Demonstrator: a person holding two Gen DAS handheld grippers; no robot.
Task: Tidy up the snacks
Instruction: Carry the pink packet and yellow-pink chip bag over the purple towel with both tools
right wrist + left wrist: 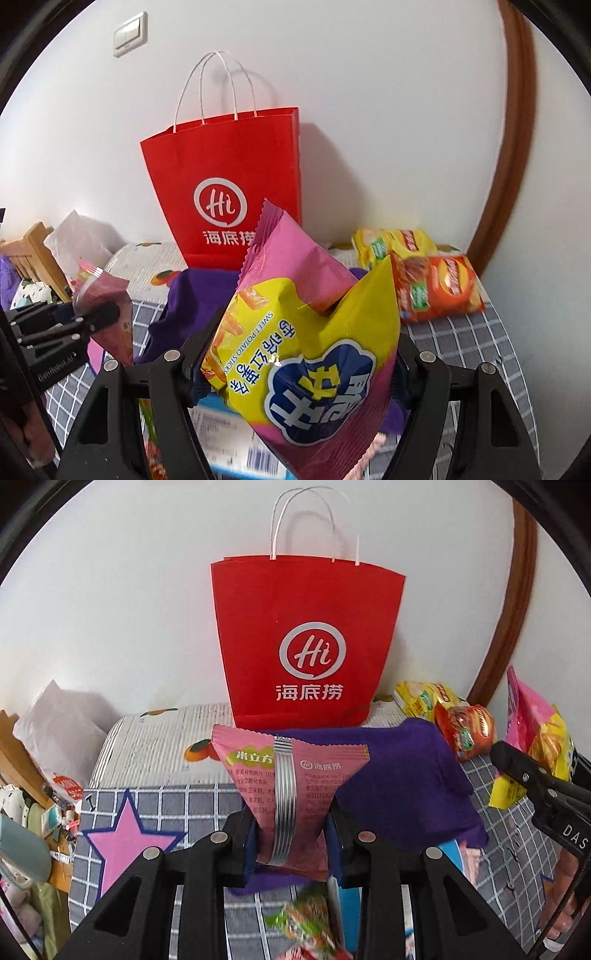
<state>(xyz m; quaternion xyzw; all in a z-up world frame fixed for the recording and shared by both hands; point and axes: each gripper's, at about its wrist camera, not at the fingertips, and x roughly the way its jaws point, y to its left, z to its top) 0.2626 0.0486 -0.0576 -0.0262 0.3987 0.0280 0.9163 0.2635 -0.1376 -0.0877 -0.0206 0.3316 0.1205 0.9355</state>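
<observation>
While clamped, left gripper (pixel 291 834) on crinkly pink packet (pixel 291 786), right gripper (pixel 295 369) on puffy foil bag (pixel 306 339).

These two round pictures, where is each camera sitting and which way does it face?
Left wrist view: sits on the left gripper, looking forward and down over its jaws, shut on a pink snack packet, toward the red paper bag; the right gripper shows at the right edge.
Right wrist view: sits on the right gripper, its jaws clamping a yellow-and-pink sweet potato sticks bag; the left gripper shows at the left.
Shared: the red paper bag, purple cloth and orange snack pack.
</observation>
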